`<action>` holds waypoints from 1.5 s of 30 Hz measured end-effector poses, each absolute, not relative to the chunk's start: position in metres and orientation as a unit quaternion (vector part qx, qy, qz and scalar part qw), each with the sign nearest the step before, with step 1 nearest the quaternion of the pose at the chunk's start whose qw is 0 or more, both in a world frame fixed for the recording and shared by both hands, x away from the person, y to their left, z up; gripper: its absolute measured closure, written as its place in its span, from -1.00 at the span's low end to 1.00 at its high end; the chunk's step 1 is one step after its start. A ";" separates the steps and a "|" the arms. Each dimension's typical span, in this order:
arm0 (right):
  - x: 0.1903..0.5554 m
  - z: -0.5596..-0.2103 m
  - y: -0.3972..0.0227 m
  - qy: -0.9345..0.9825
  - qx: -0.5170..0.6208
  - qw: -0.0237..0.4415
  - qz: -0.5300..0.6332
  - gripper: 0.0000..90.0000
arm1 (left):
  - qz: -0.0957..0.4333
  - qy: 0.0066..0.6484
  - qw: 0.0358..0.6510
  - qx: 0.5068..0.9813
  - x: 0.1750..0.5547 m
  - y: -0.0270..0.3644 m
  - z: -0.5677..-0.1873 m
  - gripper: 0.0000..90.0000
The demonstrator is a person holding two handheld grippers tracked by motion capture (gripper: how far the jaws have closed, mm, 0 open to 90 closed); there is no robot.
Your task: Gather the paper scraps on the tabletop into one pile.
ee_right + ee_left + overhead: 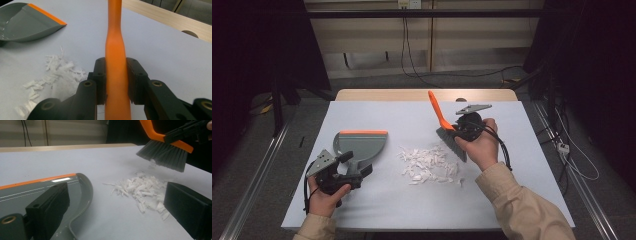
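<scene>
Brush (451,142) clamped by its orange handle in the right gripper (457,131), jaws clenched on both flanks of that handle, with bristles hanging tilted just above the far edge of the paper scraps (427,162) and clear of the table (522,170). Probably lifted that way to drop in behind the pile and drag it toward the pan. Dustpan (360,144) flat on the table, left of the scraps and apart from them, orange lip turned away from the person rather than at the pile. Likely needs turning before catching anything. Left gripper (353,169) at the pan's handle end, jaws spread wide, one above the handle, the other out over bare table, nothing pinched. Seemingly poised there to seize and steady the pan.
</scene>
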State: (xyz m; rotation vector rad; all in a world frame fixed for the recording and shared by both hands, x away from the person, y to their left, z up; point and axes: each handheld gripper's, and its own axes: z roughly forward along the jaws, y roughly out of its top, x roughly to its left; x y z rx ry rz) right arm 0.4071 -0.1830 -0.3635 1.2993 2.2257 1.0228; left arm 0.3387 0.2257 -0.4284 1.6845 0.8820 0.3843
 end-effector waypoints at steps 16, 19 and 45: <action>0.383 -0.383 -0.226 0.776 0.495 0.189 0.341 0.59 | 0.160 0.378 0.566 0.715 0.338 0.224 -0.429 -0.86; 0.380 -0.387 -0.230 0.775 0.499 0.194 0.334 0.59 | 0.160 0.378 0.566 0.715 0.338 0.224 -0.430 -0.86; 0.373 -0.407 -0.167 0.779 0.482 0.204 0.347 0.59 | 0.162 0.375 0.568 0.715 0.336 0.224 -0.428 -0.86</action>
